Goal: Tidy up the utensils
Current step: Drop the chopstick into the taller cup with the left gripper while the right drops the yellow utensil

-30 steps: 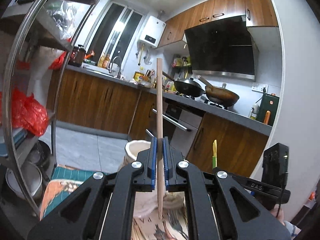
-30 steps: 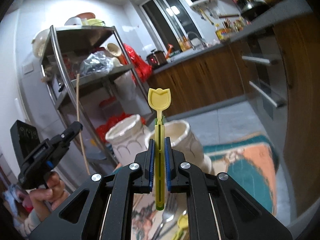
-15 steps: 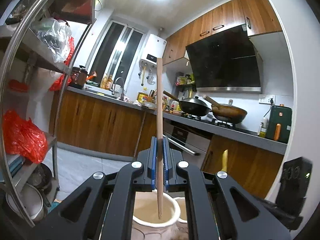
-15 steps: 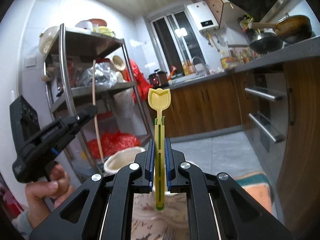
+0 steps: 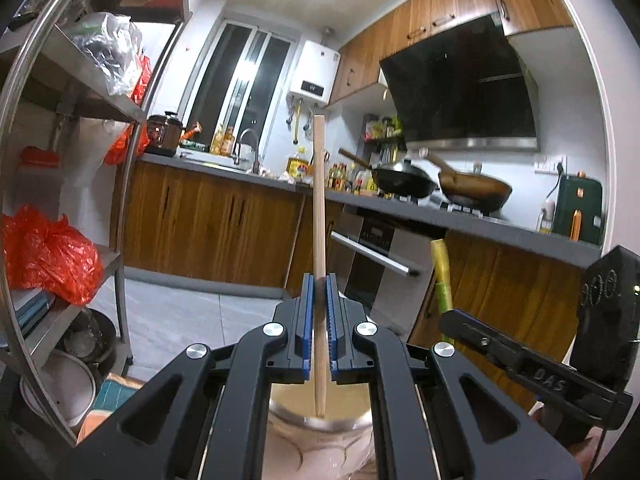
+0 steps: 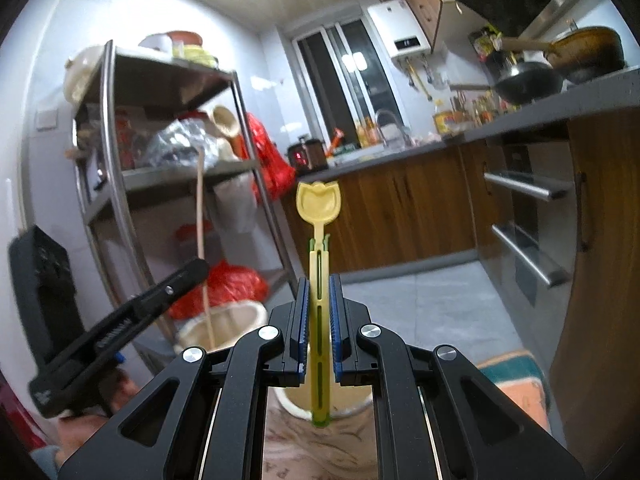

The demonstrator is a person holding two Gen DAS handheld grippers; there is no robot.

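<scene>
My left gripper [image 5: 319, 292] is shut on a wooden chopstick [image 5: 319, 200] held upright, its lower tip over the mouth of a cream ceramic holder [image 5: 320, 420]. My right gripper [image 6: 319, 292] is shut on a yellow tulip-shaped spoon [image 6: 319, 208], upright, its lower end above a second cream holder [image 6: 352, 404]. In the right wrist view the left gripper [image 6: 120, 320] and chopstick [image 6: 202, 240] hang over the other holder [image 6: 224, 326] to the left. In the left wrist view the right gripper [image 5: 520, 364] and yellow spoon [image 5: 440, 272] show at the right.
A steel shelf rack [image 5: 80, 184] with red bags [image 5: 48, 256] stands at the left. Wooden kitchen cabinets [image 5: 208, 224], an oven handle [image 5: 368, 252] and a counter with woks [image 5: 404, 180] lie behind. A patterned mat [image 6: 516, 376] lies on the tiled floor.
Both grippers have tilted up and moved over the cream holders. The chopstick's tip and the spoon's lower end now hang above the holder mouths; the table's loose utensils have left view.
</scene>
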